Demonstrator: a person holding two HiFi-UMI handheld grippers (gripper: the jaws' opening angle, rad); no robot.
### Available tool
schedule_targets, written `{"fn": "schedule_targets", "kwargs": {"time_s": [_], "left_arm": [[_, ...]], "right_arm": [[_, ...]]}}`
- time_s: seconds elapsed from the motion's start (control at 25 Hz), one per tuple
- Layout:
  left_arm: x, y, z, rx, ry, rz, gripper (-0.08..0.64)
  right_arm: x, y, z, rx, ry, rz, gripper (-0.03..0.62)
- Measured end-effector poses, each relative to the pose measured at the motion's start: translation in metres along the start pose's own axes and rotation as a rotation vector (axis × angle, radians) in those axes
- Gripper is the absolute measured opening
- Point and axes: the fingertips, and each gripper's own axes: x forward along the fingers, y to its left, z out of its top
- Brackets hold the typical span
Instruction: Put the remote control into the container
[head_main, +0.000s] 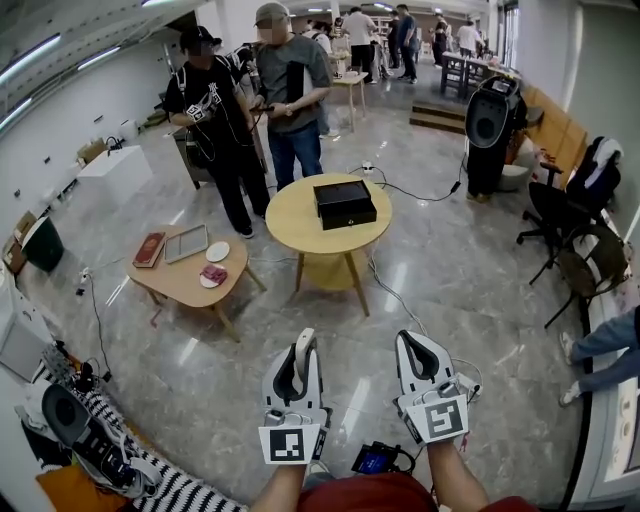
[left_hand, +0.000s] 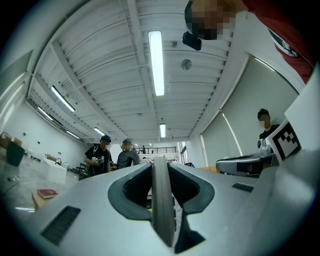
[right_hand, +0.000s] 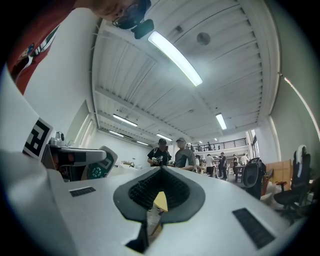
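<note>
Pinches the remote control (left_hand: 161, 200) edge-on in the left tool (head_main: 300, 345), lengthwise along the jaws, likely for a steady carry. Holds the right tool (head_main: 417, 342) pressed together and empty alongside. Points both toward the black container (head_main: 345, 203) on the round surface (head_main: 290, 225), upper centre of the head view, well apart from both.

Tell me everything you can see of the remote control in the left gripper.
The remote control is a slim, long, pale grey bar, plastic by its look. The left gripper view shows it edge-on, standing between the jaws of the left gripper, which close on its two broad faces. In the head view its rounded end reaches just past the jaw tips, pointing away from the person, above the floor. Nothing else touches it. Its buttons cannot be seen.
</note>
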Motion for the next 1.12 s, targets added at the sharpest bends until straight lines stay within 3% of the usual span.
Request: {"fn": "schedule_targets", "kwargs": {"time_s": [0.12,0.28,0.48,0.6,0.8,1.12], "left_arm": [[0.007,-0.016,-0.004,0.0,0.002,0.013,0.106],[0.017,-0.029,-0.008,-0.005,-0.001,0.031,0.106],[0.025,-0.039,-0.017,0.056,0.063,0.033,0.106],[0.032,-0.044,-0.013,0.05,0.043,0.016,0.106],[0.042,-0.039,-0.018,-0.021,0.003,0.031,0.106],[0.069,-0.01,-0.027,-0.012,-0.002,0.019,0.106]], "right_arm": [[-0.004,-0.015,0.0,0.028,-0.045,0.011,0.023],[-0.007,-0.036,-0.012,0.016,-0.004,0.011,0.023],[-0.008,-0.051,-0.015,0.039,-0.016,0.019,0.023],[-0.005,-0.054,-0.015,0.038,-0.03,0.03,0.023],[0.006,-0.057,-0.022,0.028,-0.03,0.039,0.023],[0.046,-0.052,-0.026,0.003,0.002,0.028,0.023]]}}
